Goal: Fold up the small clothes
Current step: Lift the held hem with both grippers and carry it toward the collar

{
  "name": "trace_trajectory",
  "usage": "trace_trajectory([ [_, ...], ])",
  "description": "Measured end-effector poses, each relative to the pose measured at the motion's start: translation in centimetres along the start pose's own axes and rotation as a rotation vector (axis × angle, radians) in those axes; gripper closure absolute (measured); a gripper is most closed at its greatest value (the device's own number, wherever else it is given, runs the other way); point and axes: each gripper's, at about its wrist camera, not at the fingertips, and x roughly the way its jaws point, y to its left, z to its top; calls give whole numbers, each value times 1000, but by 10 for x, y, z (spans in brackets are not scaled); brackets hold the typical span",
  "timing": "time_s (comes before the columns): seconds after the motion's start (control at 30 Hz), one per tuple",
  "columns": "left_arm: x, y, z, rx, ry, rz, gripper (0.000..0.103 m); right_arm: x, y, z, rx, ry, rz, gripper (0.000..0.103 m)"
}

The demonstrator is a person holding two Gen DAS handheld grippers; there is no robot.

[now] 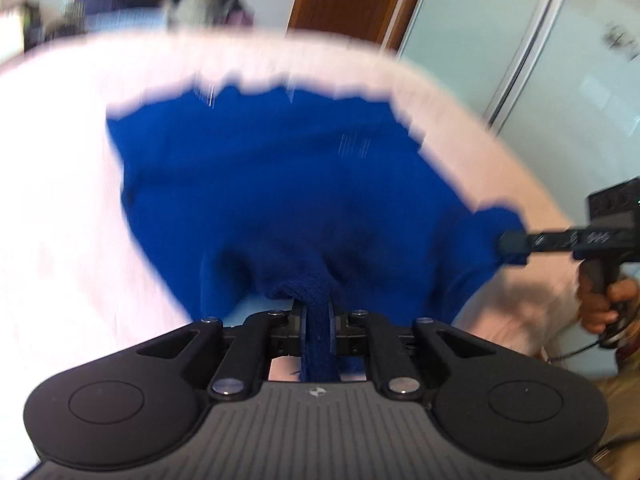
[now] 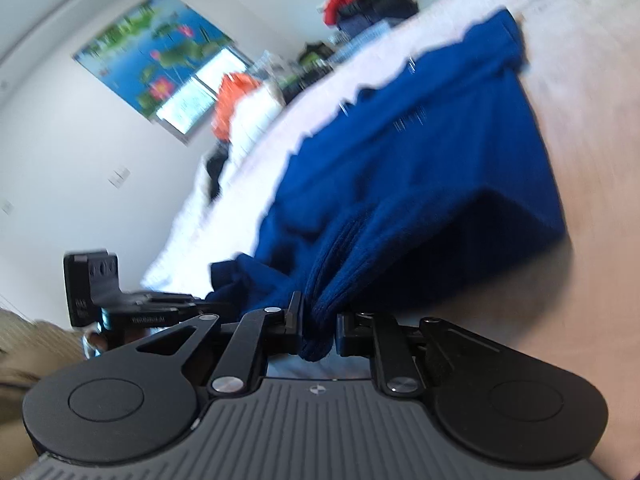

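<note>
The royal-blue knitted garment (image 1: 280,184) fills the middle of both wrist views, spread across the pale pink bed cover (image 1: 60,200) and running away from you toward the top of each frame. Your left gripper (image 1: 318,322) pinches its ribbed near edge; your right gripper (image 2: 318,330) is closed on a bunched fold of the same edge. With both of your 2 grips on that edge, the fold likely goes forward.

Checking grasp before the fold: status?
Left hand-held gripper shut on blue knit garment. Right hand-held gripper shut on its ribbed edge. Garment on pale bed cover; nothing in the way.
</note>
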Motion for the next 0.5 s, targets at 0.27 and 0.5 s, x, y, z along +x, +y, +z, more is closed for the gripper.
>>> trace_trajectory([
  [0.27, -4, -10, 48, 42, -175, 50, 94, 4, 18, 63, -92, -101, 21, 85],
  [0.5, 9, -2, 80, -12, -275, 159, 94, 18, 29, 106, -172, -197, -86, 85],
])
